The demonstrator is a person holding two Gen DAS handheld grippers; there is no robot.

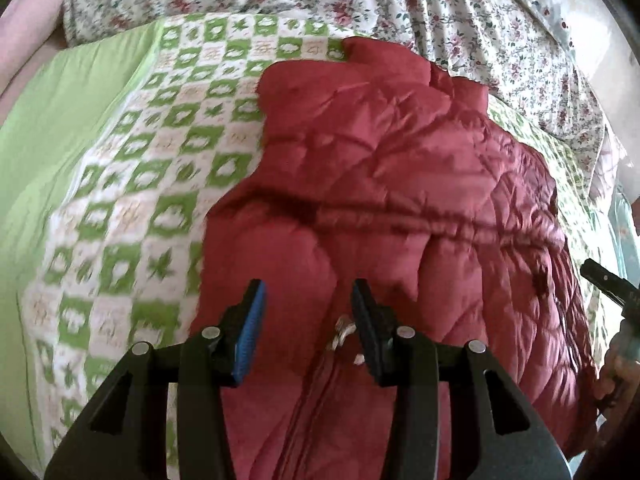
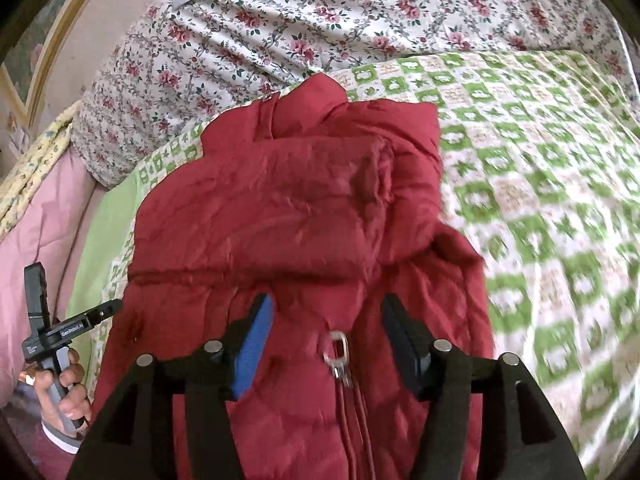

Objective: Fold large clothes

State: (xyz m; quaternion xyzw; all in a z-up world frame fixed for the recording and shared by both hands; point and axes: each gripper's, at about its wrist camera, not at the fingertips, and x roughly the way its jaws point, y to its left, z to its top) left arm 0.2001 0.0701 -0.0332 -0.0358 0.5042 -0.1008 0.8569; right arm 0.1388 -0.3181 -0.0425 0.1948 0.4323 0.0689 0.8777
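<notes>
The left tongs (image 1: 308, 300) stand partly open above the red quilted jacket (image 1: 380, 184), and nothing is pressed between their pads; one pad is blue, the other black. The right tongs (image 2: 328, 316) are also open, wider than the left ones, and they grip nothing. Between their fingers, lower down, one sees the metal zipper pull (image 2: 338, 350) of the jacket, lying on the closed zipper line.

The jacket lies on the bed, on a green and white checked blanket (image 1: 132, 184). Its upper part is folded over, so a thick layer of red cloth rests across the body of the jacket. Behind the blanket there is a floral sheet (image 2: 320, 20) with small red roses, bunched in folds. At the side of the bed a pink cover (image 2: 36, 220) is visible.

In the right wrist view, a hand (image 2: 68, 392) holds the grey handle of the other tool, beside the edge of the jacket.
</notes>
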